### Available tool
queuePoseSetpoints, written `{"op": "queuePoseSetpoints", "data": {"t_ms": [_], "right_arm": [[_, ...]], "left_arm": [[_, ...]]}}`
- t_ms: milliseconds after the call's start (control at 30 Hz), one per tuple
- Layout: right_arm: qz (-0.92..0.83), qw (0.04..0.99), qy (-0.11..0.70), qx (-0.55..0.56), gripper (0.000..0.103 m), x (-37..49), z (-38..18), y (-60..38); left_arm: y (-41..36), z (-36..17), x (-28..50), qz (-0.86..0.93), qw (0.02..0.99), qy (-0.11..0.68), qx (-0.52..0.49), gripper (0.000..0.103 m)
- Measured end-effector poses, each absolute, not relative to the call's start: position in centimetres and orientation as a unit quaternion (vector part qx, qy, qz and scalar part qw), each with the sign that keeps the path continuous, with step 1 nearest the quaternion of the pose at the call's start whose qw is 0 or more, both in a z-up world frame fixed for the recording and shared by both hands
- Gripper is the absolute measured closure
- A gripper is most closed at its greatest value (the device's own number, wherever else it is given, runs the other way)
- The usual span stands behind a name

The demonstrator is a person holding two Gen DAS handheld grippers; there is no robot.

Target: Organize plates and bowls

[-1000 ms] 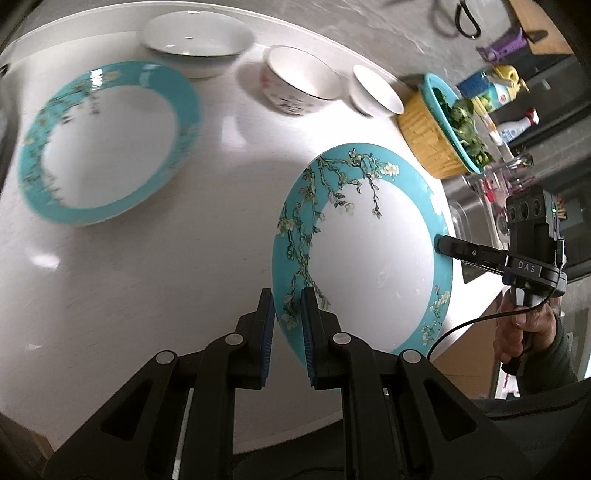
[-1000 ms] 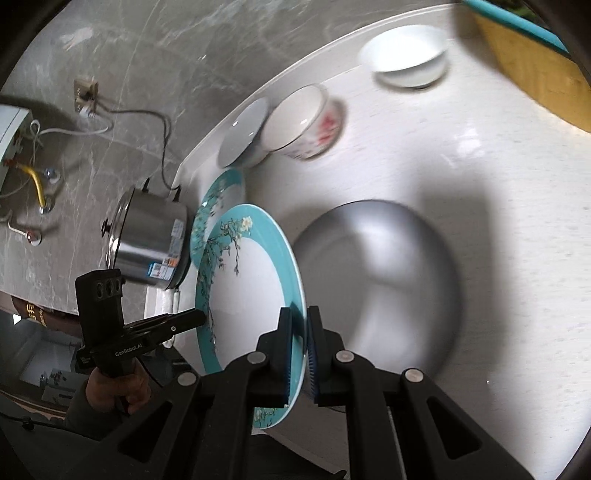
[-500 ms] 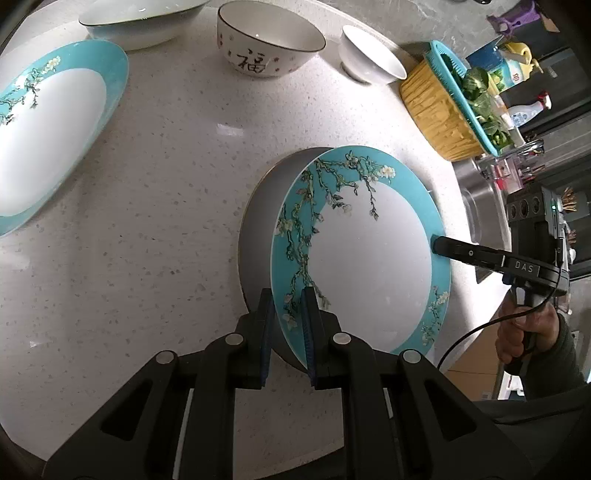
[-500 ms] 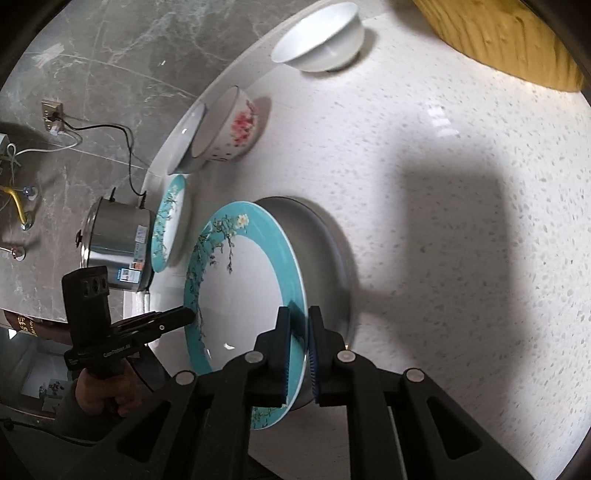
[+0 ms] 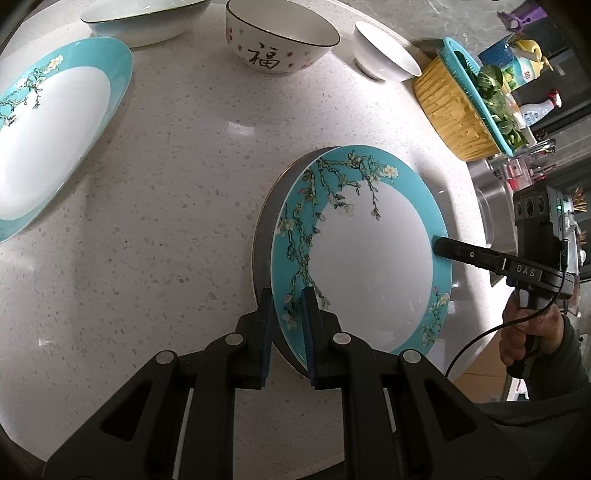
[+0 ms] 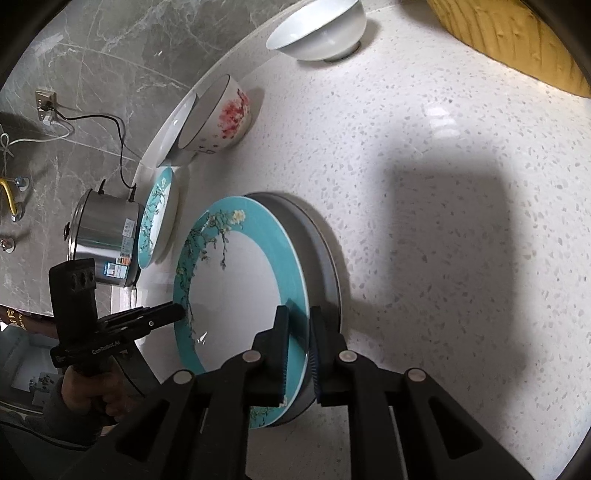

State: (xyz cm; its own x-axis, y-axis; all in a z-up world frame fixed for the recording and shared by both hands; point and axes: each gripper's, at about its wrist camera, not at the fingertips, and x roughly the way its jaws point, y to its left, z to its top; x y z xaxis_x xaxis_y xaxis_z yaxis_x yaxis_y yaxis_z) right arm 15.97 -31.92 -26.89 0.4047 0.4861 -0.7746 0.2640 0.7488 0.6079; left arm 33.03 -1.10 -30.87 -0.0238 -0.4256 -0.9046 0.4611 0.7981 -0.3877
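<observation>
Left to right in the left wrist view: second teal plate (image 5: 55, 136) lies flat at the far left of the bench (image 5: 177, 192), well apart from the load; wide white bowl (image 5: 144, 18), patterned bowl (image 5: 277, 40) and small white bowl (image 5: 384, 55) sit along the back edge; yellow basket (image 5: 458, 114) with greens at the right. Carried teal plate (image 5: 362, 254) is low over the bench just right of centre, tilted, grey shadow close under it; I can't tell whether any edge touches yet. Left tool (image 5: 288, 325) pinches the near rim, pads pressed onto the blossom band. Right tool (image 6: 298, 350) pinches the opposite rim; its tip shows at the plate's right edge in the left view, with the person's hand (image 5: 532, 332) on the grip. Judgement: step in hand is setting this plate down, nearly done. To do it well: level both hands so the foot lands flat, not edge first; lower slowly until the shadow closes; release both sides together, or one side drops; back the tools out along the rim line without dragging. Risk: glazed rim slips in a two-point pinch if either hand twists. Likely next: stack with the far-left plate, so leave room to re-grip.
</observation>
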Motion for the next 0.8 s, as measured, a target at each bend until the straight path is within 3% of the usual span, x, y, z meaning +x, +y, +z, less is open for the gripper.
{"op": "queuePoseSetpoints", "data": {"t_ms": [800], "right_arm": [[-0.015, 0.827, 0.559, 0.06, 0.074, 16.9, -24.3, -25.3]], "left_arm": [[-2.6, -30.4, 31.6, -0.309, 0.718, 0.62, 0.069, 0.087]]}}
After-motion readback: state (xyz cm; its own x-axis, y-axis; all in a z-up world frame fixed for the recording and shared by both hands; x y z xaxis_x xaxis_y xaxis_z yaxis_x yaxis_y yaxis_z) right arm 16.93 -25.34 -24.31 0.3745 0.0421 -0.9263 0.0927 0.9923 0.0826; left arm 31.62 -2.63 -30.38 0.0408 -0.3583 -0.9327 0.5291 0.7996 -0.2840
